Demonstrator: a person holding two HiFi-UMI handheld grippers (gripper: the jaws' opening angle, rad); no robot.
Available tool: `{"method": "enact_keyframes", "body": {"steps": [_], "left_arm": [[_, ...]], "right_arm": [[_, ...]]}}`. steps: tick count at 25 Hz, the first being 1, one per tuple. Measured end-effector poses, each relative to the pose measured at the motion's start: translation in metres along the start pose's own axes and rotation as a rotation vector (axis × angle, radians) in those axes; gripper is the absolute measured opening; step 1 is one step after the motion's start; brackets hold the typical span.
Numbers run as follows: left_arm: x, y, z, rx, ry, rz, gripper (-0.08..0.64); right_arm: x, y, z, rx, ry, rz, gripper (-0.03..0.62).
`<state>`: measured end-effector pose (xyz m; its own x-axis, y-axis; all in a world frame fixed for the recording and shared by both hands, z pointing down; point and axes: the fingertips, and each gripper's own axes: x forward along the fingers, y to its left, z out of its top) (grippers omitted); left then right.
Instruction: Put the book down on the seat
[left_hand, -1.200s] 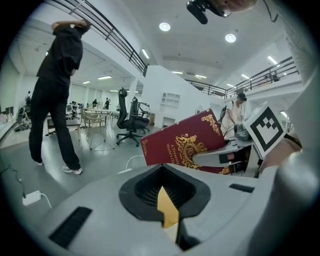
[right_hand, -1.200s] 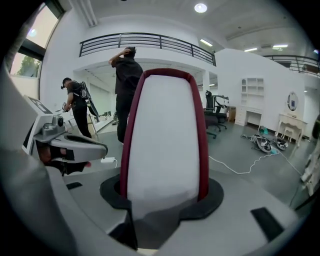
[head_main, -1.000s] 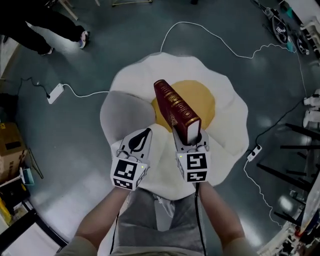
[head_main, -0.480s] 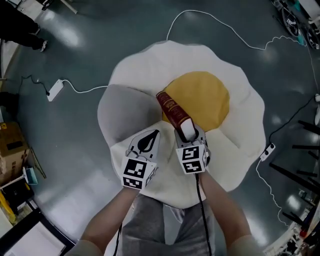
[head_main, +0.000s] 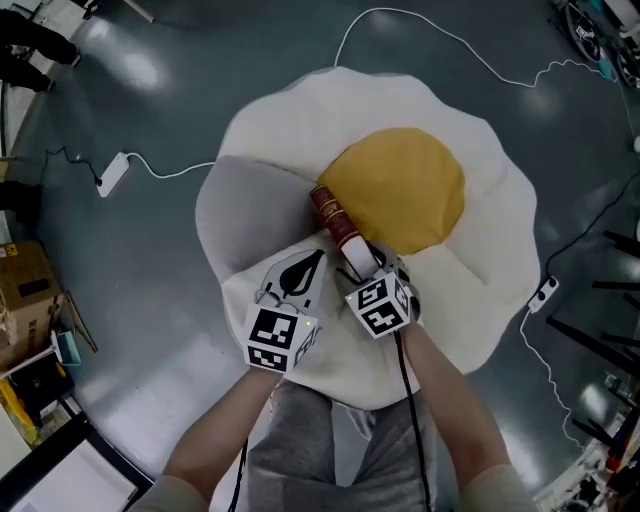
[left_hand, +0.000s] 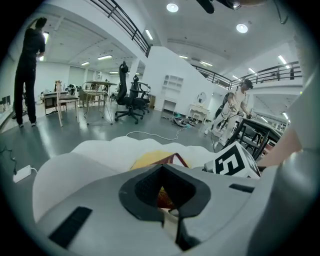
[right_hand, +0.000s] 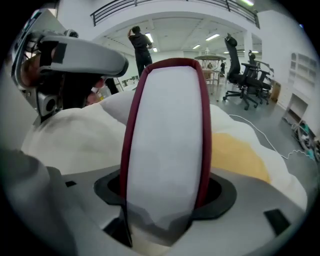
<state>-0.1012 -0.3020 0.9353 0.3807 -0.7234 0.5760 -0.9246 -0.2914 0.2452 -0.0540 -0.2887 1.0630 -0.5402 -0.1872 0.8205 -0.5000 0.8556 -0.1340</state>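
A dark red book (head_main: 335, 222) with white page edges stands tilted, its far end down at the edge of the yellow middle (head_main: 400, 190) of the white fried-egg seat cushion (head_main: 290, 130). My right gripper (head_main: 362, 262) is around the book's near end; its jaws are opening, and the book (right_hand: 167, 140) still stands between them with a thin dark gap at each cover. The right gripper (right_hand: 165, 200) view is mostly filled by the page edges. My left gripper (head_main: 300, 275) hangs just left of the book, shut and empty. Past the left gripper (left_hand: 162, 187), the book (left_hand: 172, 160) shows.
A grey part (head_main: 245, 215) of the cushion lies left of the book. White cables (head_main: 440, 45) and power strips (head_main: 113, 173) (head_main: 545, 293) lie on the dark floor. A cardboard box (head_main: 25, 290) sits at the left. Office chairs (left_hand: 131, 97) and standing people (left_hand: 27, 75) are farther off.
The book has come down from standing high above the cushion to a low tilt with its far end at the yellow middle. Both grippers moved down and forward with it.
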Motion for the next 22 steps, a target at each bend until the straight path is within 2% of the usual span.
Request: {"method": "enact_keyframes", "body": {"steps": [3, 6, 10, 14, 18, 22], "left_arm": [[-0.01, -0.003, 0.007, 0.002, -0.008, 0.002, -0.002], [-0.022, -0.004, 0.013, 0.002, -0.011, 0.006, -0.002], [-0.042, -0.008, 0.026, 0.003, -0.014, 0.011, -0.002], [-0.064, -0.013, 0.047, -0.003, -0.026, 0.014, -0.002], [-0.086, -0.019, 0.091, -0.032, -0.068, 0.012, -0.002], [-0.109, -0.031, 0.137, -0.007, -0.102, -0.001, -0.002]], "right_arm": [[-0.003, 0.025, -0.006, -0.035, 0.053, 0.096, 0.341], [-0.012, 0.047, -0.01, -0.062, 0.096, 0.166, 0.347], [-0.036, 0.068, -0.005, -0.016, 0.103, 0.22, 0.348], [-0.067, 0.068, 0.004, 0.061, 0.074, 0.176, 0.348], [-0.115, 0.052, 0.03, 0.159, -0.006, 0.055, 0.348], [-0.169, 0.033, 0.054, 0.224, -0.073, -0.047, 0.347]]}}
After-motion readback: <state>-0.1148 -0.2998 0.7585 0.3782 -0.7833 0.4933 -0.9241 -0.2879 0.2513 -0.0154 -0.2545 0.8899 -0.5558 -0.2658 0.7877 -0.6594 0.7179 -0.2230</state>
